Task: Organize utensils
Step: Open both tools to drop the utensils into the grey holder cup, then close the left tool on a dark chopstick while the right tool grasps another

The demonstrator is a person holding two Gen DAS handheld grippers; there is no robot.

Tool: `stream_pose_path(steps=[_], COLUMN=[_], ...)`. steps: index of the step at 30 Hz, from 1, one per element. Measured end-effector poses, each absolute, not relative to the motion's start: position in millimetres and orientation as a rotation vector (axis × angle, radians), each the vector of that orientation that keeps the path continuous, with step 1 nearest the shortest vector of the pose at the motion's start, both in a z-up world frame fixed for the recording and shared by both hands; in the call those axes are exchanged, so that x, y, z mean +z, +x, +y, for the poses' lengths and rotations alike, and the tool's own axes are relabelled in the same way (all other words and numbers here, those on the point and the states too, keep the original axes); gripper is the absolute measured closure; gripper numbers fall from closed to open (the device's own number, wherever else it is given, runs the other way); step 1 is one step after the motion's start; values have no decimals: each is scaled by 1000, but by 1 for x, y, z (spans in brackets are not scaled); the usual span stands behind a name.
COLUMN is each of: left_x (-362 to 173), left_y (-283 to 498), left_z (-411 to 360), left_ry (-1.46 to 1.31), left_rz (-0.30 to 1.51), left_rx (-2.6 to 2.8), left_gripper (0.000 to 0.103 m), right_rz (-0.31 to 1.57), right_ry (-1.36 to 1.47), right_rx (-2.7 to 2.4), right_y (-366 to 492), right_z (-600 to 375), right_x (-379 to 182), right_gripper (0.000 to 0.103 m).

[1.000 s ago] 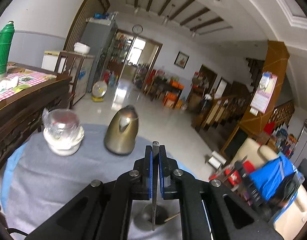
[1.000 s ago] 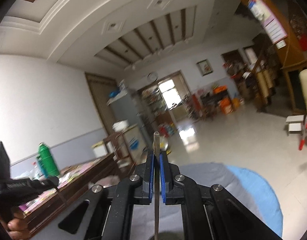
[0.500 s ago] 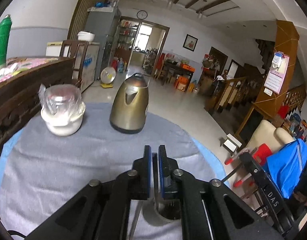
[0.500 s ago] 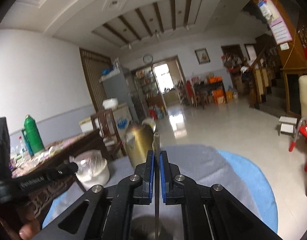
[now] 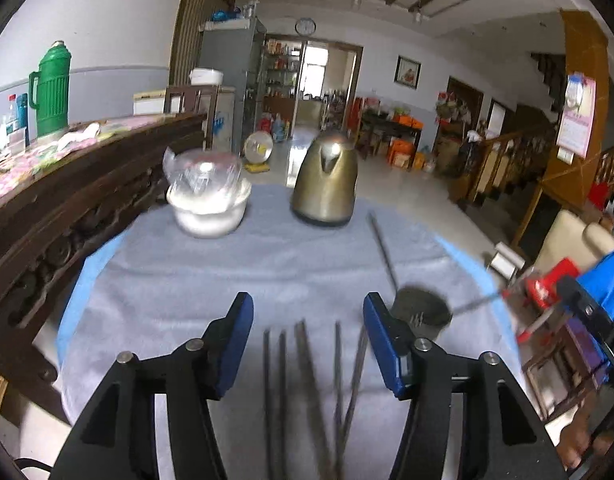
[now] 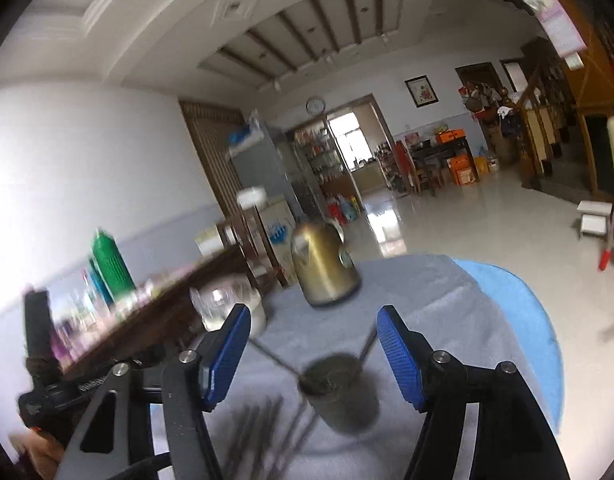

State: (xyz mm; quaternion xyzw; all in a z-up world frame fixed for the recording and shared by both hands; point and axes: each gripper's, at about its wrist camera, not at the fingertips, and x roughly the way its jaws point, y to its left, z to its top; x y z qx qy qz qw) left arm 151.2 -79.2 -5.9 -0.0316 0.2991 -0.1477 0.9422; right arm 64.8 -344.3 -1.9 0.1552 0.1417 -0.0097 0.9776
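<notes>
Two chopsticks (image 6: 365, 350) now stand in holder cup (image 6: 339, 392); left gripper (image 5: 308, 312) and right gripper (image 6: 313, 322), previously clamped, gape empty. Remaining chopsticks (image 5: 307, 380) await pickup.

The left tool (image 5: 308, 318) has black angular arms with triangular cut-outs, silver round screw heads and blue ribbed pads (image 5: 234, 338) on its fingers. The right tool (image 6: 313, 330) looks alike, its blue pads (image 6: 401, 354) finely textured.

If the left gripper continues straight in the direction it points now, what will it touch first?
Probably the grey cloth just beyond the chopsticks lying between its open jaws; the kettle stands farther along, though depth is uncertain.
</notes>
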Motion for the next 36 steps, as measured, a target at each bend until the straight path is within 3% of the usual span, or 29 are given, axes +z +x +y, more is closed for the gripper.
stream_pose_path(steps=[10, 36], left_x=[-40, -59], left_y=[130, 141], left_z=[-65, -71], left_ry=[-25, -9], left_rz=[723, 813], left_rx=[-292, -286], left_gripper=[44, 44], right_rz=[570, 666], right_ry=[158, 121], right_rx=[-81, -134], right_y=[74, 76], right_z=[-297, -295], right_x=[-28, -51], right_gripper=[33, 35])
